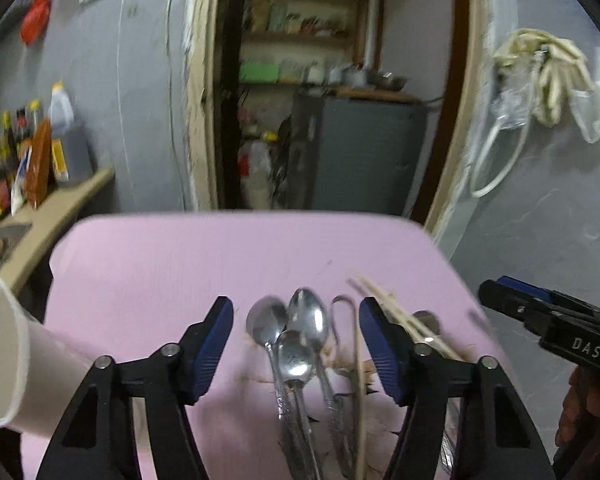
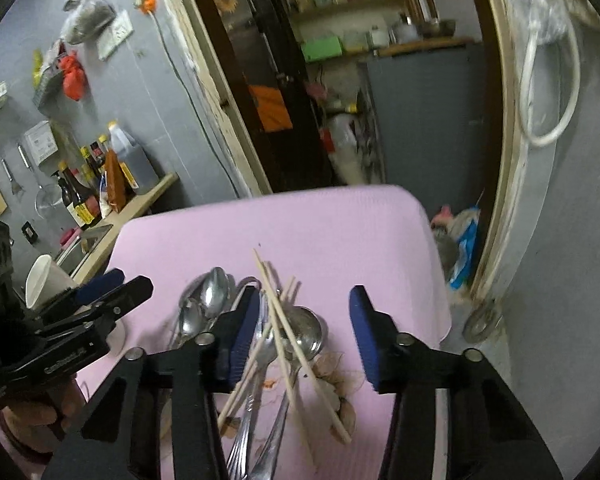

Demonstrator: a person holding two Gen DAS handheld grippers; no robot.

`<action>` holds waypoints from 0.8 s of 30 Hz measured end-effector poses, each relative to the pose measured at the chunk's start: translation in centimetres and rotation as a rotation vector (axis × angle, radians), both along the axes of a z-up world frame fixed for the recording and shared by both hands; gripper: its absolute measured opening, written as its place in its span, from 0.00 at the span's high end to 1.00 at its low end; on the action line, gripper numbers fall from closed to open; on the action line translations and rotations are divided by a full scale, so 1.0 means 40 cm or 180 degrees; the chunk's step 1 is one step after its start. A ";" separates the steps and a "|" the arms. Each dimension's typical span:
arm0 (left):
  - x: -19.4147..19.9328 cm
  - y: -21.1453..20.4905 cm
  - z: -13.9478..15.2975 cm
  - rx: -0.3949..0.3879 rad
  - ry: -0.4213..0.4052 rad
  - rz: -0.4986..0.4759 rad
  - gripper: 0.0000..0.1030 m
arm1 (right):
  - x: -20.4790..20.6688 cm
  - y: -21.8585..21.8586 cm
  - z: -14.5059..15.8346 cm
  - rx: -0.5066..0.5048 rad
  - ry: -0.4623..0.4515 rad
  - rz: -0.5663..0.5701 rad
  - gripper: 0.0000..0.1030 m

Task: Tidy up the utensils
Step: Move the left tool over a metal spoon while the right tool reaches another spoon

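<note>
Since both tongs hang wide with nothing between the pads, no pick has started: everything sits loose on the pink foam-covered table (image 1: 148, 280). Largest item is the white paper cup (image 1: 4, 352) at the table's left edge, tipped with its mouth toward the left camera, partly cut off by the frame. Next, the left gripper (image 1: 296, 352) hovers over the cluster of three shiny steel spoons (image 1: 296, 344), bowls overlapping; the right gripper (image 2: 300, 332) hovers over a larger steel ladle-like spoon (image 2: 308, 332) with pale wooden chopsticks (image 2: 296, 344) crossed over it. Just beside the spoons lies a thin bent-steel loop tool (image 1: 344, 320), possibly tongs or a whisk handle — motion blur makes it hard to call. Risks: the pile is tangled, so closing on one handle could drag neighbours or flick a chopstick off the near table edge; smooth steel may slip in the pads; the two grippers are near each other and could collide over the pile; the tilted cup could roll if bumped. Handle ends run under the gripper bodies, unseen. Count of chopsticks unclear.
</note>
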State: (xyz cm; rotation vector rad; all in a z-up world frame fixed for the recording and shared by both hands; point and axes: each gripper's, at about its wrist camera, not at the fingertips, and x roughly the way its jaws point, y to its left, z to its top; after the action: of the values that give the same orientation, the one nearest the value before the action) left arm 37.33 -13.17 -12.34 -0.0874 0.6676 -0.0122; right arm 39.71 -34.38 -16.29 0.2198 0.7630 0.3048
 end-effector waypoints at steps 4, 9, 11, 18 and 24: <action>0.058 0.028 -0.051 -0.0111 0.0306 0.0160 0.50 | 0.034 0.005 -0.051 0.0008 0.0196 0.0098 0.71; 0.109 0.048 -0.094 -0.0188 0.0634 0.0212 0.56 | 0.057 0.018 -0.094 0.0017 0.0401 0.0212 0.72; 0.118 0.045 -0.102 -0.0146 0.0697 0.0133 0.56 | 0.062 0.020 -0.104 0.0003 0.0449 0.0260 0.72; 0.164 0.022 -0.120 0.0040 0.1006 -0.0022 0.67 | 0.085 0.043 -0.118 -0.0122 0.0616 0.0524 0.75; 0.182 0.023 -0.103 0.0090 0.1138 -0.0087 0.75 | 0.114 0.040 -0.122 -0.0075 0.0770 0.0787 0.75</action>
State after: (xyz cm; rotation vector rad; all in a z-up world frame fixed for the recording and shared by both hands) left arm 44.62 -12.24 -16.46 -0.0535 1.0259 -0.0136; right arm 44.27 -32.79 -21.18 0.1411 1.0353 0.5094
